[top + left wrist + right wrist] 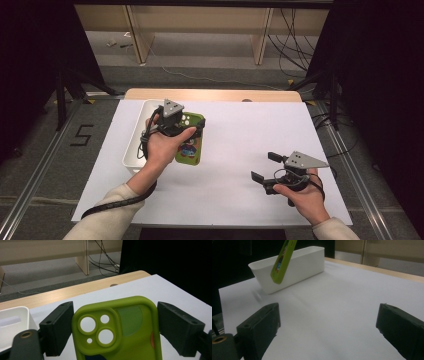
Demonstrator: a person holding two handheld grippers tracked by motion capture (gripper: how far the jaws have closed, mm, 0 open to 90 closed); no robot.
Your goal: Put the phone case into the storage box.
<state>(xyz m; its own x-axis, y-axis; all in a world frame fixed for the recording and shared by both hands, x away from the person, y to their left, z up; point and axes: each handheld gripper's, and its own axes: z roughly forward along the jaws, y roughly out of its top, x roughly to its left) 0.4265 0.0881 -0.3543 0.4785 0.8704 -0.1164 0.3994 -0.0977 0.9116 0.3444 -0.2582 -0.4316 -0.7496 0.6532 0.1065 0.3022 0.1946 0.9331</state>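
High view: left tool [192,131] clamps the green phone case [191,150] by its long edges, held tilted above the bench [240,130] beside the white bin [136,145]; case prob. light, bendy, a bit slick, so edge grip suits; right tool [265,167] rests low w/ jaws apart, empty.

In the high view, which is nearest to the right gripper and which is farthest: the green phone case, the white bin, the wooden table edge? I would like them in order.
From the right gripper:
1. Green phone case, to its left, held up by the left gripper.
2. White bin, farther left, just beyond the case.
3. Wooden table edge, along the far side.
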